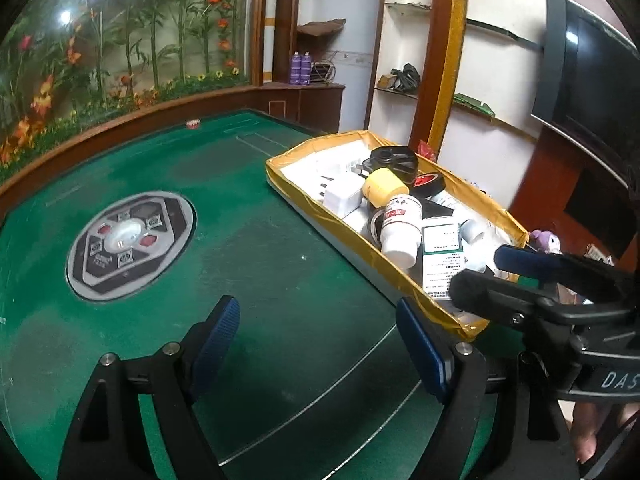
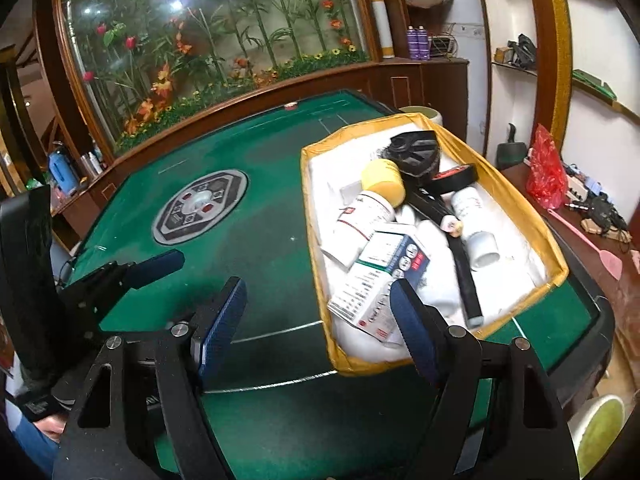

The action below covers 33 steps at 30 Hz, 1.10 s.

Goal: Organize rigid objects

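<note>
A shallow box with a yellow-taped rim [image 1: 320,142] [image 2: 368,364] lies on the green felt table [image 1: 280,272] [image 2: 260,248]. Inside it are several things: a white bottle [image 1: 400,228] [image 2: 360,220], a yellow-capped cylinder [image 1: 384,186] [image 2: 382,182], a printed medicine carton [image 1: 442,256] [image 2: 380,280], a black round part [image 1: 394,162] [image 2: 412,150] and a black tape roll [image 1: 430,184] [image 2: 456,178]. My left gripper [image 1: 320,332] is open over bare felt, left of the box. My right gripper [image 2: 320,316] [image 1: 496,276] is open and empty, straddling the box's near left corner.
A round grey control panel [image 1: 128,240] [image 2: 200,206] is set in the table's middle. A glass-fronted flower display runs behind the table. Wall shelves and a dark screen [image 1: 580,80] stand to the right. A red bag [image 2: 544,168] and a pink swatter [image 2: 588,240] lie beyond the box.
</note>
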Each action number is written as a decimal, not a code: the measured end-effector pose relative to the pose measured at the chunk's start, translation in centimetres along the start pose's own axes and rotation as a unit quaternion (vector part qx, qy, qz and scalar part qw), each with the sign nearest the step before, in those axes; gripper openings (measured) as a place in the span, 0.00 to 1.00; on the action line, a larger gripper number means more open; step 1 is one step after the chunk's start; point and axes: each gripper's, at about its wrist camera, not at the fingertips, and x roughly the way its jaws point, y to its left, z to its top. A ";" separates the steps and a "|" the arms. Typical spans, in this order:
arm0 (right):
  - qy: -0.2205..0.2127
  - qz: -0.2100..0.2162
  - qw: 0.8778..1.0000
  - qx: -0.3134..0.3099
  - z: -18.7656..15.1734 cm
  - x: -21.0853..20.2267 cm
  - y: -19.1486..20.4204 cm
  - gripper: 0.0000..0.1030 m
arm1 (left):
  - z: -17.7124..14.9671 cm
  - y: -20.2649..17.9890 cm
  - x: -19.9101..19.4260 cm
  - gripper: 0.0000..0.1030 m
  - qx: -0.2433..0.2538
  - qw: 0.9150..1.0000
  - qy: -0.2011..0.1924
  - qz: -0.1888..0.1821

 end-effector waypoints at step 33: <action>-0.037 -0.050 0.998 0.012 0.8 0.4 -1.6 0.73 | 0.5 -1.1 -1.1 0.84 0.018 0.995 -0.007 0.098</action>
